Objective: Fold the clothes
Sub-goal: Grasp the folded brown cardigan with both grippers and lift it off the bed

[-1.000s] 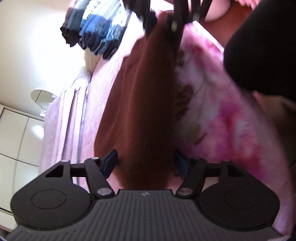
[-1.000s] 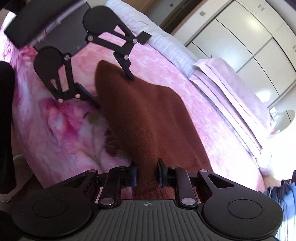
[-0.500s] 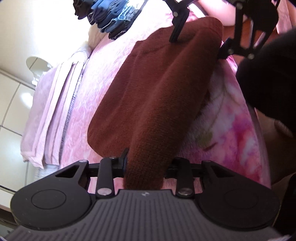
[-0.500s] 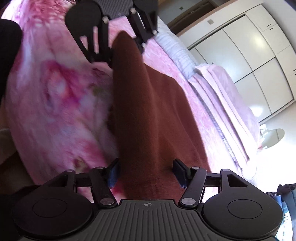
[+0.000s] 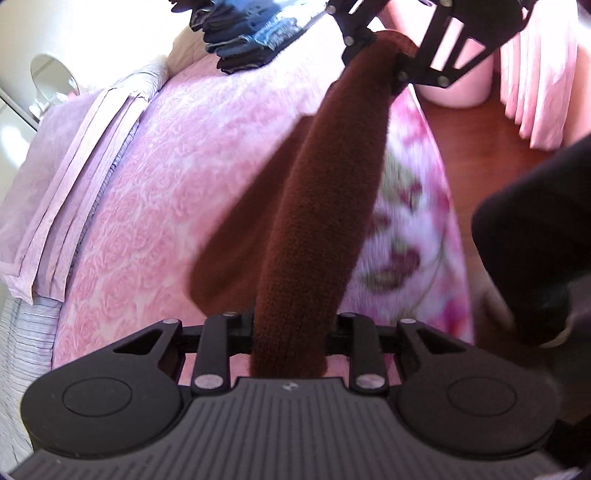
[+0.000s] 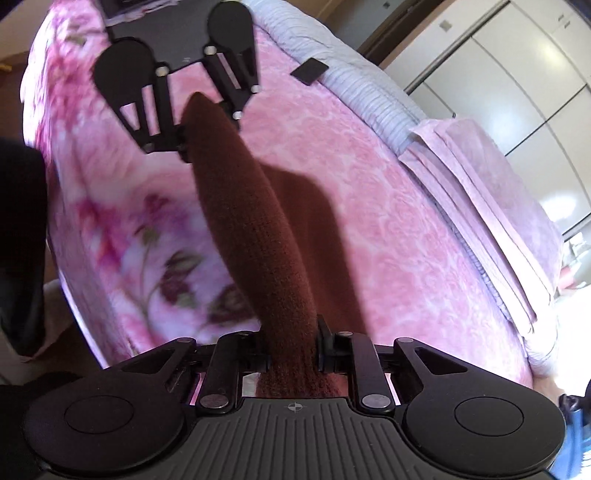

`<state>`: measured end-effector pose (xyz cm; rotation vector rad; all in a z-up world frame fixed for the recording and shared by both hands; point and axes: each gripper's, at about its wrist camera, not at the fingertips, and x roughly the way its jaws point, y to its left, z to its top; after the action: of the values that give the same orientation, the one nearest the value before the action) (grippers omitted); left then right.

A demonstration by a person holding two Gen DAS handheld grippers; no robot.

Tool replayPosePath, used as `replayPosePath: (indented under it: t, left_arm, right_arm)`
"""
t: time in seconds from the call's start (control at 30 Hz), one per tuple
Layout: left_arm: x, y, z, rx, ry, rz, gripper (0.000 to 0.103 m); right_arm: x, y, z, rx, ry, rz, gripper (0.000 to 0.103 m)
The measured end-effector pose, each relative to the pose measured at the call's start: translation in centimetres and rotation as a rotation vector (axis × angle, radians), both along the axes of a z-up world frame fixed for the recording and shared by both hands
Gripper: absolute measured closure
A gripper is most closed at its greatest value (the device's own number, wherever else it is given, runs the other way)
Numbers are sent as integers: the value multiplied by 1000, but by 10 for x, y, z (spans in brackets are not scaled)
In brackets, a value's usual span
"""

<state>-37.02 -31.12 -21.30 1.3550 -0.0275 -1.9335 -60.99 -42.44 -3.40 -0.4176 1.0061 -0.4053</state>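
Nearest to you, your left gripper [image 5: 290, 332] has its jaws pinched onto one end of the rust-brown knitted garment [image 5: 317, 221]; they have just been closing, and the bunched knit fills the gap between them. Your right gripper [image 6: 291, 350] bites the other end the same way, its jaws also freshly drawn in, with the brown wool squeezed between the pads. Between the two, the garment runs as a taut, narrow roll, lifted clear of the bed, while a looser part of it droops below toward the pink rose-patterned bedspread [image 5: 155, 206]; whether that lower edge touches the cover you cannot quite tell through the blur. Beside it on your side lies a pink flowered fleece blanket [image 6: 110, 206]. Farther out, a folded lilac sheet [image 5: 70, 177] rests along the bed's edge, and beyond it a pile of dark blue folded clothes [image 5: 243, 33] sits at the far corner. White wardrobe doors [image 6: 517, 66] stand past the bed.
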Motion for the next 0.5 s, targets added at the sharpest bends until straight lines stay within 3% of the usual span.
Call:
replayPosePath:
  t: [0.23, 0.37, 0.5]
  left_arm:
    - [-16, -19, 136, 55, 29, -6, 79]
    - [-36, -39, 194, 13, 24, -29, 79]
    - [-51, -53, 232, -50, 16, -66, 79]
  right_arm:
    - [-15, -24, 135, 83, 50, -12, 85]
    - [-36, -26, 201, 61, 40, -22, 85]
    - [-54, -27, 248, -6, 14, -58, 85]
